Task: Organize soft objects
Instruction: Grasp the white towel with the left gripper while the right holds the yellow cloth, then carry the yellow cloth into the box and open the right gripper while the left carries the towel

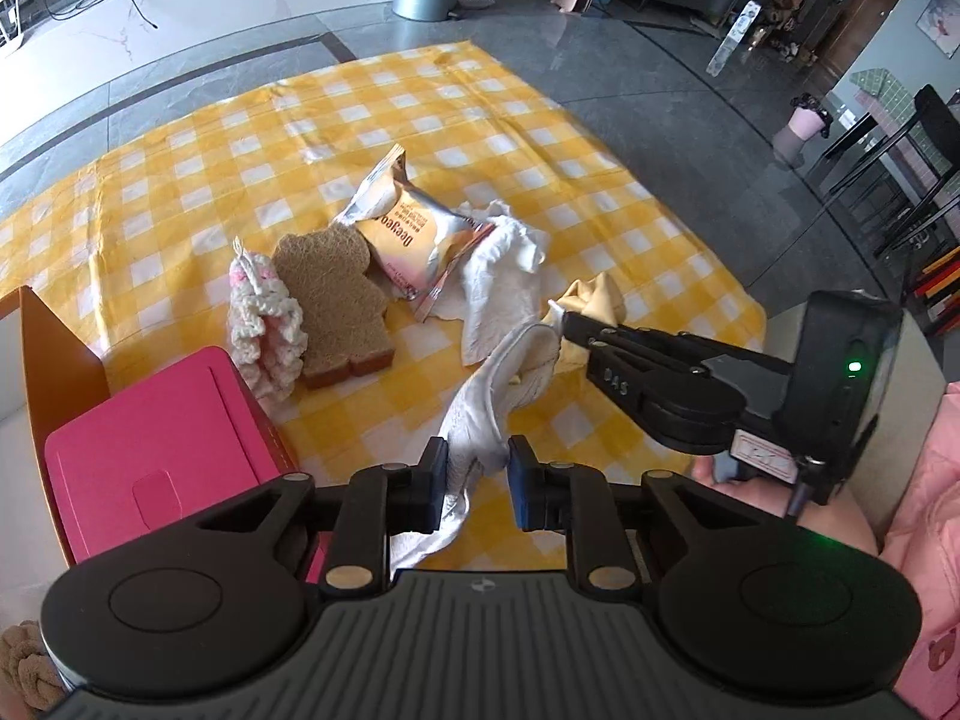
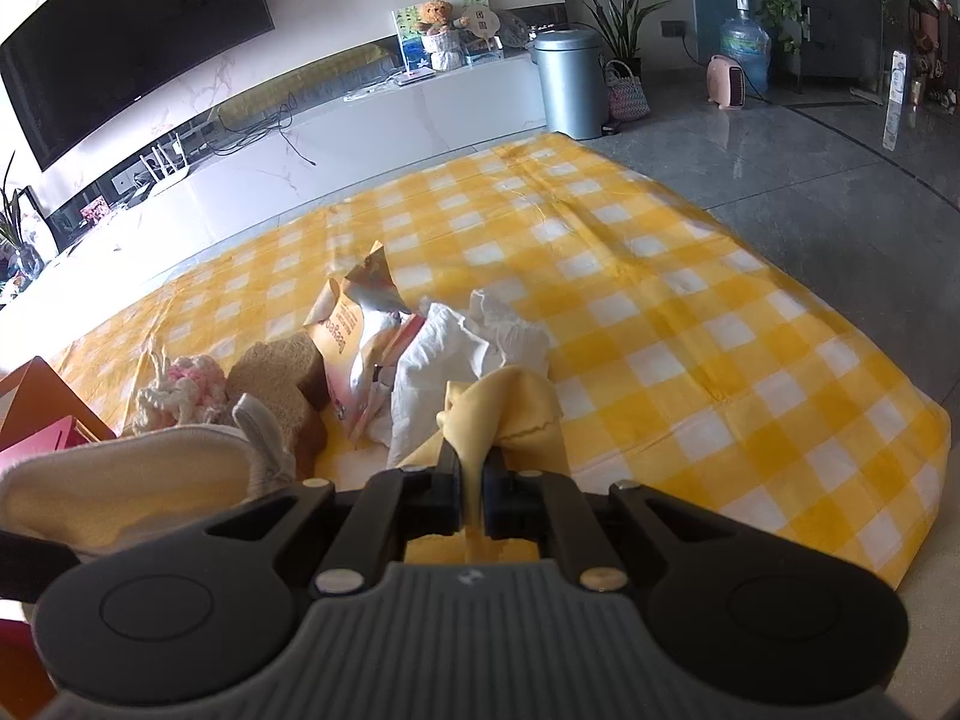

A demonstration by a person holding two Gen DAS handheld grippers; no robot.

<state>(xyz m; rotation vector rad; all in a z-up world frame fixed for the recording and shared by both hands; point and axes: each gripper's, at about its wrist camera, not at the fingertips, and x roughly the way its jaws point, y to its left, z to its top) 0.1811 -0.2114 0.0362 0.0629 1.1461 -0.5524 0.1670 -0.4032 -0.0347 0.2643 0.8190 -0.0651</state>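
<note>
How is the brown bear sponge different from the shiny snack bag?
The brown bear sponge is thick, rough and plain; the shiny snack bag is thin, crinkly and printed with letters. The sponge is bear-shaped; the bag is squarish and torn open. Both lie on the yellow checked cloth.
</note>
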